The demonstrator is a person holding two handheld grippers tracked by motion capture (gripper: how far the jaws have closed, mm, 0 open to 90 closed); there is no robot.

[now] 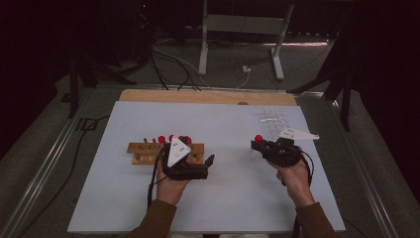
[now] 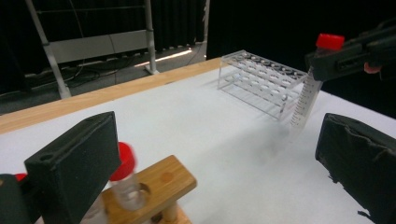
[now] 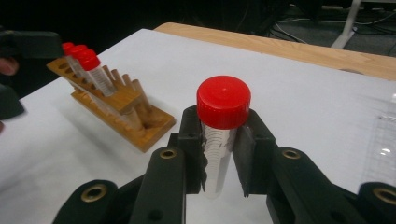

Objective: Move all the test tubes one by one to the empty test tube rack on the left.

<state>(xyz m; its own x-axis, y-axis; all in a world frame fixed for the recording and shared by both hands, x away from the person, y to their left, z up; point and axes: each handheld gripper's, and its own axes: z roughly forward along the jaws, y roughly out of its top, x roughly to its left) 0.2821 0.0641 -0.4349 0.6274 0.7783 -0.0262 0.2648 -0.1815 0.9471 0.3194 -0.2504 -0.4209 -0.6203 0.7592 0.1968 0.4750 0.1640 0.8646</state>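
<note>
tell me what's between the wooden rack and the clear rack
In the high view, bare white table, apart from the right gripper holding a red-capped tube, lies between wooden rack and clear rack.

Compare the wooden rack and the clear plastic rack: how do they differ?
The wooden rack is brown and opaque; the clear plastic rack is transparent. The wooden rack holds red-capped tubes; no tube stands in the clear plastic rack. Both rest on the white table.
</note>
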